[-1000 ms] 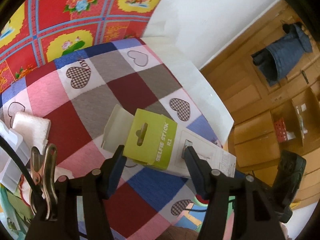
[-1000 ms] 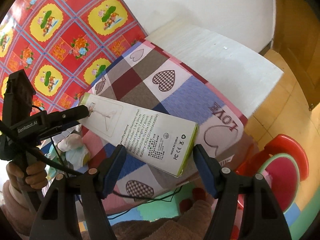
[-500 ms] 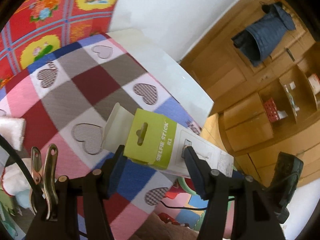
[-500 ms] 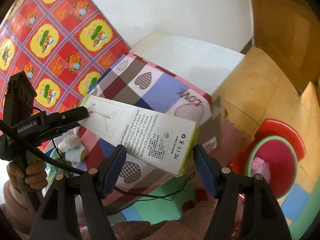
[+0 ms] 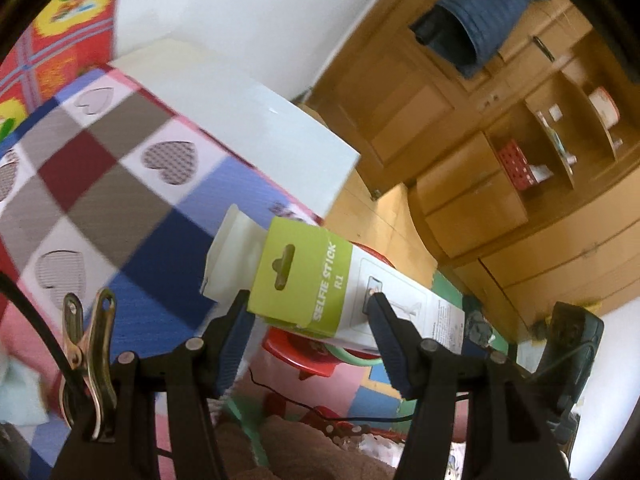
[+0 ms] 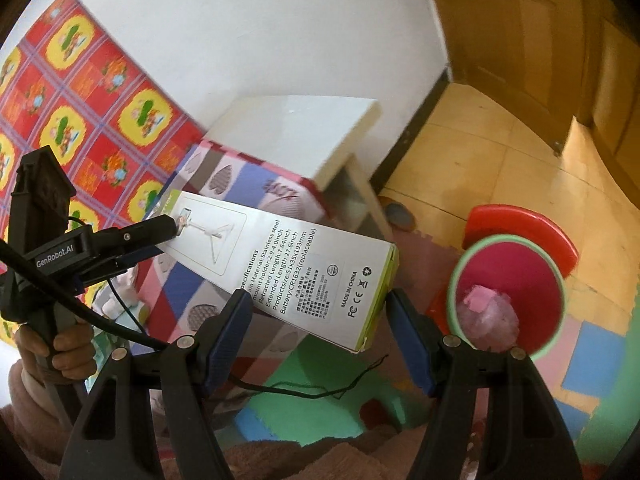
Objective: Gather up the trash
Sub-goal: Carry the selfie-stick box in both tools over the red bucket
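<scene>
A: Carrying selfie stick box [image 5: 320, 284] off the checked tablecloth [image 5: 100, 184] toward the bin. Left gripper [image 5: 308, 312] clamped across green hang-tab end, pads pressing both long edges.

B: Confirmed from the other wrist. Box [image 6: 296, 268] spans both tools, held level in air, clear of the table edge. Right gripper [image 6: 316, 316] set across the printed end; contact probable, pads close in on both sides but a sliver of gap possibly visible. Hard to settle.

A: Noted. Red bin [image 6: 508, 296] with green rim down and right, on the floor mats, pink scraps already inside.

B: Advice: keep both ends level, swing right end over rim first, then tip and release together.
</scene>
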`<move>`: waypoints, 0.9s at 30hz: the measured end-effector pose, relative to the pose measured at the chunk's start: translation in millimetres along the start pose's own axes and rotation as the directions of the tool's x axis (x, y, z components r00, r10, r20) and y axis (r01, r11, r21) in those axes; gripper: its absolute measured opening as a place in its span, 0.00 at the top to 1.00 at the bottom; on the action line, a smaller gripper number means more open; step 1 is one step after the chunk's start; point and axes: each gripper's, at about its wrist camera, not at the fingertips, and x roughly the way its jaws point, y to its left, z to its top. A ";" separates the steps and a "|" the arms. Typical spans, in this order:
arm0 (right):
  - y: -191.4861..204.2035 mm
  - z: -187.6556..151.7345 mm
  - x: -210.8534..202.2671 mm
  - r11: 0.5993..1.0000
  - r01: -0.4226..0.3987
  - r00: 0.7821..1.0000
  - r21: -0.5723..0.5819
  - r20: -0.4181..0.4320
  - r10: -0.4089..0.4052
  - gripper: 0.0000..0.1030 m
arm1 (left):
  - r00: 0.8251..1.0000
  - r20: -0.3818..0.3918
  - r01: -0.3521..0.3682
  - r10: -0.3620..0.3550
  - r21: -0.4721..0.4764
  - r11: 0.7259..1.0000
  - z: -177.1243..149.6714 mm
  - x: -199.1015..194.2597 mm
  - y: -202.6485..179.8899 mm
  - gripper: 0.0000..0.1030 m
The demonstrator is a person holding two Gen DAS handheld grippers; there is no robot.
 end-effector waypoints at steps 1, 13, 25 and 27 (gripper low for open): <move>-5.6 -1.4 -2.6 1.000 0.003 1.000 0.008 0.001 -0.003 0.31 | 1.000 -0.008 0.003 -0.003 0.008 1.000 -0.5 5.3 -7.4 0.41; -95.6 -13.0 -31.2 0.994 0.029 1.000 0.109 -0.005 -0.029 0.31 | 0.994 -0.104 0.024 -0.018 0.060 0.998 -15.9 69.6 -76.2 0.41; -180.2 -18.5 -27.0 0.984 0.000 0.999 0.177 -0.046 0.008 0.31 | 0.980 -0.198 -0.012 0.028 0.077 0.997 -33.7 128.9 -123.4 0.42; -192.5 -19.4 -21.3 0.982 -0.004 0.998 0.189 -0.054 0.014 0.31 | 0.976 -0.216 -0.020 0.037 0.078 0.997 -36.7 139.2 -125.0 0.42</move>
